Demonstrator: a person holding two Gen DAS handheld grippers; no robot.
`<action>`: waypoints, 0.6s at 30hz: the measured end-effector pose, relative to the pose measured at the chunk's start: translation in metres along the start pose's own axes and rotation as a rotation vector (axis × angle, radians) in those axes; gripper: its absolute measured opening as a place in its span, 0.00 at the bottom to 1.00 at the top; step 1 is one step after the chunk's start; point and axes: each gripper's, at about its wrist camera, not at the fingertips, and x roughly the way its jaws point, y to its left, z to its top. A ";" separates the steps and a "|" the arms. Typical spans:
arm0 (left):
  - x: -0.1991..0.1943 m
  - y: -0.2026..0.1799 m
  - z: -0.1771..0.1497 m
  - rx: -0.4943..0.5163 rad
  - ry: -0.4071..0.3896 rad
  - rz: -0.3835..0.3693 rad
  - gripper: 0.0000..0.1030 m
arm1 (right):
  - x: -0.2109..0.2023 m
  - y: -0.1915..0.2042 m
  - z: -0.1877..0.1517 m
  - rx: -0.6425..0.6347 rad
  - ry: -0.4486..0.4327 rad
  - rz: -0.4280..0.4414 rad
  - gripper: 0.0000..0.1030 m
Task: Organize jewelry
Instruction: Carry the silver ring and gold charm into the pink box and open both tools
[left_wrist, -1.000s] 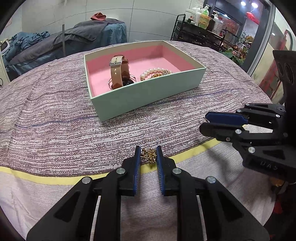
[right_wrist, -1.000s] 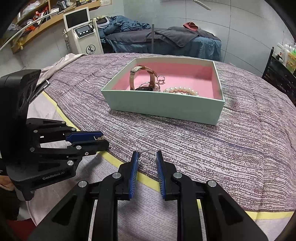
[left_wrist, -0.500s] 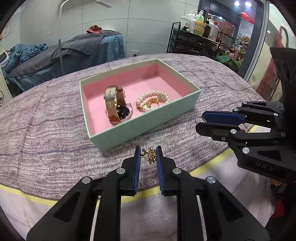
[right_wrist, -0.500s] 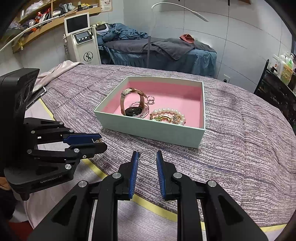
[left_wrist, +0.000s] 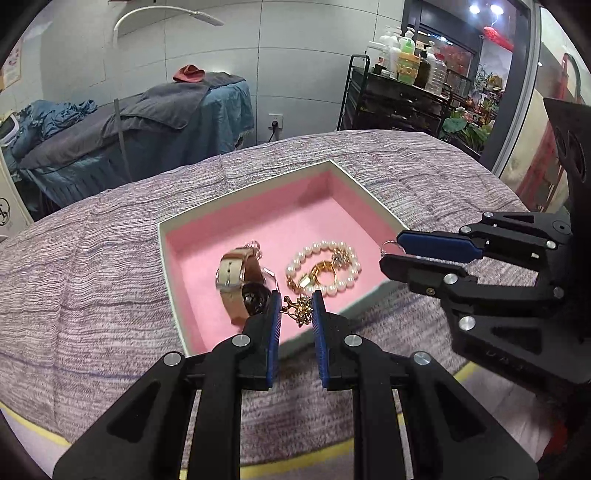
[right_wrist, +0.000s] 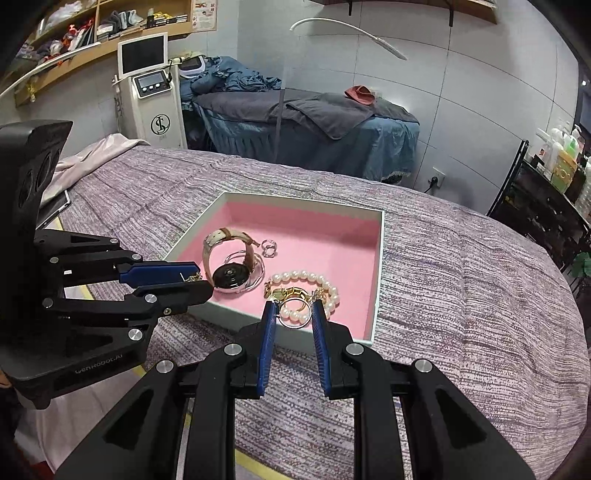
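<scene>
A pale green box (left_wrist: 168, 258) with a pink lining sits on the striped bedspread; it also shows in the right wrist view (right_wrist: 373, 325). Inside lie a tan-strap watch (left_wrist: 236, 280), a pearl bracelet (left_wrist: 332, 254) and a gold chain. My left gripper (left_wrist: 297, 306) is shut on a small gold brooch (left_wrist: 297, 308), held over the box's near edge. My right gripper (right_wrist: 294, 314) is shut on a silver ring (right_wrist: 294, 314), held above the near wall by the pearl bracelet (right_wrist: 314, 282). A small silver ring (right_wrist: 269, 248) lies by the watch (right_wrist: 229, 258).
The bedspread (left_wrist: 92, 277) has a yellow stripe near its front edge. A massage bed (right_wrist: 306, 125) with blue and grey covers stands behind. A black trolley (left_wrist: 399, 99) with bottles is at the back right, a white machine (right_wrist: 151, 96) at the back left.
Both grippers have risen and moved forward to the box's near edge, each still holding its piece. The box now shows from above.
</scene>
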 end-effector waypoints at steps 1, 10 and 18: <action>0.005 0.002 0.004 -0.007 0.008 -0.006 0.17 | 0.005 -0.002 0.003 0.002 0.009 -0.007 0.19; 0.042 0.001 0.017 0.019 0.089 0.003 0.16 | 0.042 -0.013 0.021 0.027 0.103 0.024 0.19; 0.054 0.000 0.017 0.050 0.118 0.019 0.16 | 0.067 -0.020 0.025 0.032 0.171 0.032 0.19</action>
